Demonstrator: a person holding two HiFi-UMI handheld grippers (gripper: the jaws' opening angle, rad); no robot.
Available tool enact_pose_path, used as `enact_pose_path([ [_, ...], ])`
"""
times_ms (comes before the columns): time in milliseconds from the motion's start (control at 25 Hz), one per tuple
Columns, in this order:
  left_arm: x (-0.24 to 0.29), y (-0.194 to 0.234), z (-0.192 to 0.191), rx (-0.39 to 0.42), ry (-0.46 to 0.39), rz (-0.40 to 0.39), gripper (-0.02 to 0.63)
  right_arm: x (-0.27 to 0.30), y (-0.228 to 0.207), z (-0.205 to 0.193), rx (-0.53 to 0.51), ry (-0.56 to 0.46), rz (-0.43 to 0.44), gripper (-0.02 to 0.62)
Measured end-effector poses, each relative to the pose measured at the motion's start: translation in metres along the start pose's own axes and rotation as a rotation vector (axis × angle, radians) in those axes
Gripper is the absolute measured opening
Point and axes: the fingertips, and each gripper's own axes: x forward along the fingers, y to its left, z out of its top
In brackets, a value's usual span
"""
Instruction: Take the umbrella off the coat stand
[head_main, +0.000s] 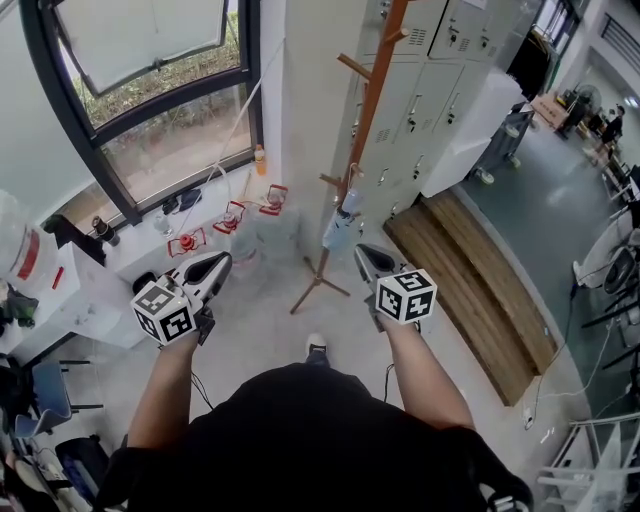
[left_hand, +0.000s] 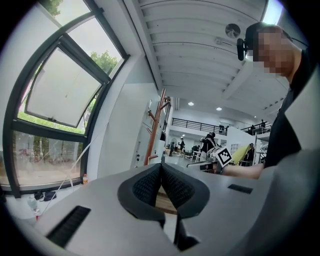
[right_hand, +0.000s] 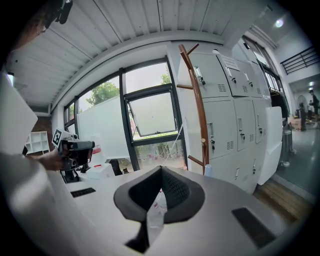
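Observation:
The orange-brown wooden coat stand (head_main: 372, 110) rises in front of the grey lockers, its feet spread on the floor. A pale, folded umbrella (head_main: 341, 226) hangs from one of its low pegs. My left gripper (head_main: 216, 268) and right gripper (head_main: 367, 258) are held side by side, short of the stand, both shut and empty. In the left gripper view the shut left gripper (left_hand: 161, 167) points toward the coat stand (left_hand: 154, 128). In the right gripper view the right gripper (right_hand: 161, 172) is shut, with the coat stand (right_hand: 198, 110) and the umbrella (right_hand: 207, 171) just to its right.
Grey lockers (head_main: 445, 80) stand behind the stand, with a wooden platform (head_main: 478, 290) at their foot. A large dark-framed window (head_main: 150, 100) fills the left. Water jugs with red handles (head_main: 232, 222) sit on the floor below it. A white cabinet (head_main: 95, 295) is at far left.

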Motion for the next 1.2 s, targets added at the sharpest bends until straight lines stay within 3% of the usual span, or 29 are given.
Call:
enact_pose_path([
  [320, 0.042, 0.019, 0.003, 0.002, 0.016, 0.008, 0.023, 0.026, -0.043, 0.005, 0.016, 0.004, -0.002, 0.014],
  [1200, 0.111, 0.070, -0.004, -0.034, 0.037, -0.002, 0.023, 0.083, -0.106, 0.013, 0.015, 0.041, -0.020, 0.014],
])
